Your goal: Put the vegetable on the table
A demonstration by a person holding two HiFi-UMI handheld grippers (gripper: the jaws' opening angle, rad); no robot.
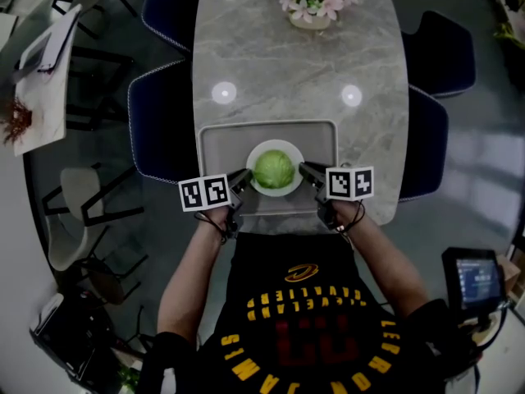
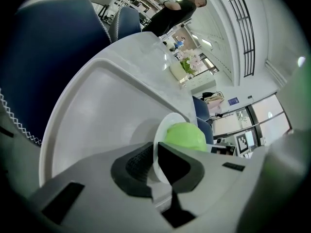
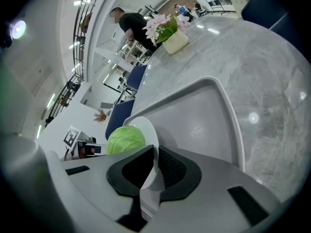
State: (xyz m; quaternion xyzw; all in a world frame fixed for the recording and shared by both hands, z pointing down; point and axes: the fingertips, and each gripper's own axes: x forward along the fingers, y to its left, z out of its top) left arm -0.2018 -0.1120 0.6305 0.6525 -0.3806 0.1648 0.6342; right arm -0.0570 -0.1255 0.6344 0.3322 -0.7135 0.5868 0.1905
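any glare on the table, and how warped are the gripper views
Head view: two round lamp glares on the table, dark vignetted corners. Left gripper view: fisheye bows the tray rim; the jaws on the plate loom large near the lens. Right gripper view: same bowing, small glare spots on the table.

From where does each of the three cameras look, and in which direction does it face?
Head view: on the person's head, facing steeply down at the marble table, tray and cabbage; forearms, left gripper and right gripper show.
Left gripper view: on the left gripper, looking rightward along its jaws, shut on the plate rim.
Right gripper view: on the right gripper, looking leftward; jaws shut on the opposite rim.
Shared: both gripper views show the cabbage and flower pot.
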